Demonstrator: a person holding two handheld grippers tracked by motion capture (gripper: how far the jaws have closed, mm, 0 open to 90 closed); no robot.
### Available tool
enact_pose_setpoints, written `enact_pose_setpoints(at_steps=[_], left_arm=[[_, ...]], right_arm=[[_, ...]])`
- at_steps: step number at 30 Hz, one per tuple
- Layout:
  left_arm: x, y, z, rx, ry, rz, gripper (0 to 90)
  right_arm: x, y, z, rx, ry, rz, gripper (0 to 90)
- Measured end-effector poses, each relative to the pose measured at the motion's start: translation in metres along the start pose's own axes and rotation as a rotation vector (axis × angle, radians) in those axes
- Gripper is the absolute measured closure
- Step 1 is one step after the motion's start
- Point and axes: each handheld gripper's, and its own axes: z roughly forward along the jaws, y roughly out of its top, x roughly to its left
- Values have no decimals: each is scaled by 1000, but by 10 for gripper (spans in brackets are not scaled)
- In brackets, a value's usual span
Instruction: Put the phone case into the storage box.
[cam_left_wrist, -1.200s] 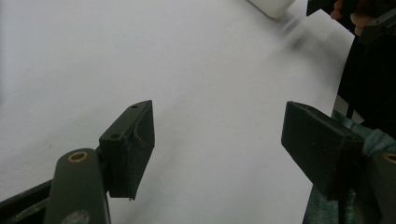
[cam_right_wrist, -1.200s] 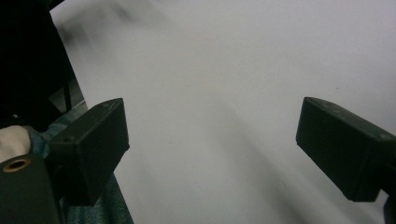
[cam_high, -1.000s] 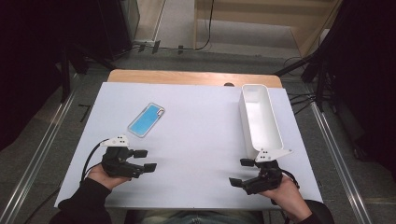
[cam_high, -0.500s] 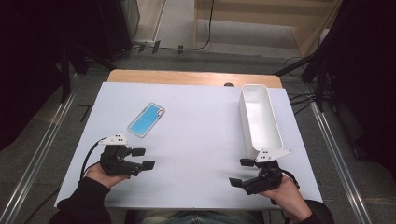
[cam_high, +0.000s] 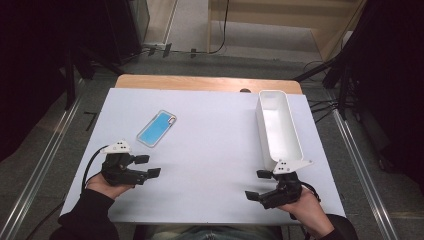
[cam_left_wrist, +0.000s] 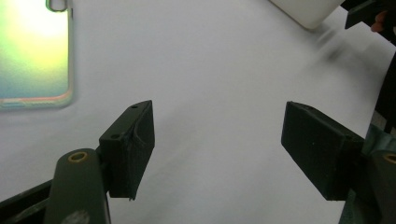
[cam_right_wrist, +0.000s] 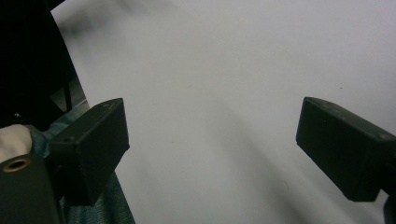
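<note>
- Phone (cam_high: 157, 128) lay flat on the white table (cam_high: 210, 150), left of centre, long axis tilted toward the far right, blue back up with a clear rim.
- Left tongs (cam_high: 148, 166) rested at the near left of the table, held in the person's left hand (cam_high: 107, 180); jaws pointed toward the table's right, standing apart with nothing between them.
- Phone sat just beyond the left tongs, near but not touching.
- Left gripper view: both jaws wide apart over bare white surface; phone (cam_left_wrist: 35, 51) seen at the upper left, clear of the left jaw; its surface showed a green-to-blue sheen with a camera cut-out at the top edge.
- Same view: a corner of the bin (cam_left_wrist: 306, 11) at the top right, with the other hand's gripper at the far right edge.
- Right tongs (cam_high: 257, 185) rested at the near right, held in the right hand (cam_high: 302, 202); jaws pointed left, open and empty.
- Right gripper view: jaws wide apart with bare white table between; blue fabric at the lower left edge.
- Bin (cam_high: 295, 135), white, long and narrow, stood on the right side of the table, running from the far edge toward the right tongs; inside looked empty.
- Near end of the bin lay just beyond the grey plate (cam_high: 288, 165) on the right tongs; touching or not, could not tell.
- Phone and bin were well apart.
</note>
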Motion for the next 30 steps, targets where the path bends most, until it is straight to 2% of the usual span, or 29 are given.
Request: enact_pose_setpoints(at_steps=[8,25,30], left_arm=[[6,2,3,-4,29,0,257],[16,13,14,-3,35,-3,257],[20,20,17,15,42,-2,257]], right_arm=[[0,0,1,5,1,9,80],[-1,0,2,5,-3,10,80],[-1,0,1,5,-2,10,79]])
